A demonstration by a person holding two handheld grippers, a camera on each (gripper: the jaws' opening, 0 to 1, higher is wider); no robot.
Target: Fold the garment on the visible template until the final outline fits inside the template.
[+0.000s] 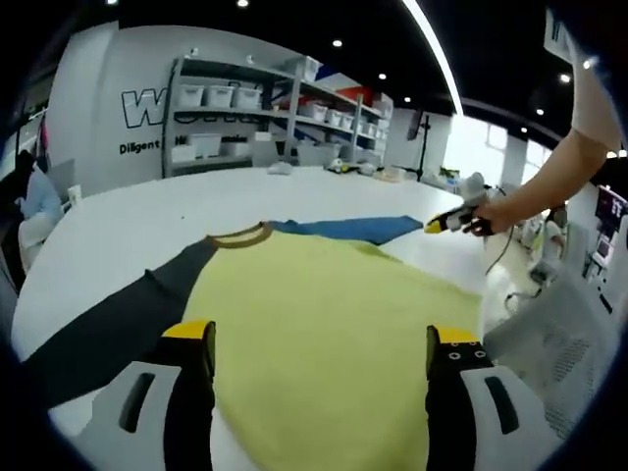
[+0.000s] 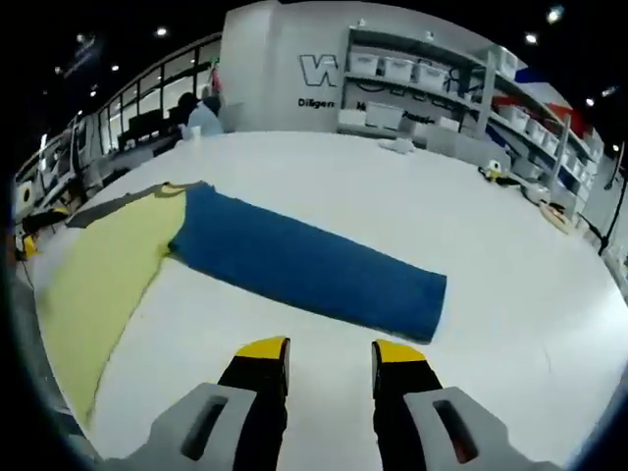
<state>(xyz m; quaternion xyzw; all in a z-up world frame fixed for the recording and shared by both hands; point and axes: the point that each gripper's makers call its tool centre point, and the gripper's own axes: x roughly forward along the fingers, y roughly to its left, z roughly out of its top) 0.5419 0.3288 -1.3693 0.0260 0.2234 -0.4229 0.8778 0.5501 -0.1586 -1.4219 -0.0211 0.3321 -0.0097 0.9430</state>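
The shirt (image 1: 324,334) lies flat on the white counter (image 1: 108,231), yellow body w/ a dark sleeve (image 1: 108,324) to one side and a blue sleeve (image 2: 304,260) to the other, collar (image 1: 238,235) away from the left gripper (image 1: 319,363). No template outline can be made out on the counter. Left gripper hovers over the hem end of the body, jaws spread wide, nothing between them. Right gripper (image 2: 324,358) hangs just short of the blue sleeve's cuff end, jaws parted and empty; in the left gripper view it shows by the sleeve tip, held in the person's hand (image 1: 481,211). Key relation: the blue sleeve's long axis runs from the shoulder out toward the right gripper, cuff nearest it, so the right is clearly the closer one for that sleeve; the dark sleeve lies on the left gripper's side. Judged: folding not yet begun, sleeves both laid out full. Likely next step is taking the blue cuff and carrying it along its axis in over the yellow body. Shelves (image 2: 442,98) w/ bins stand at the back wall.
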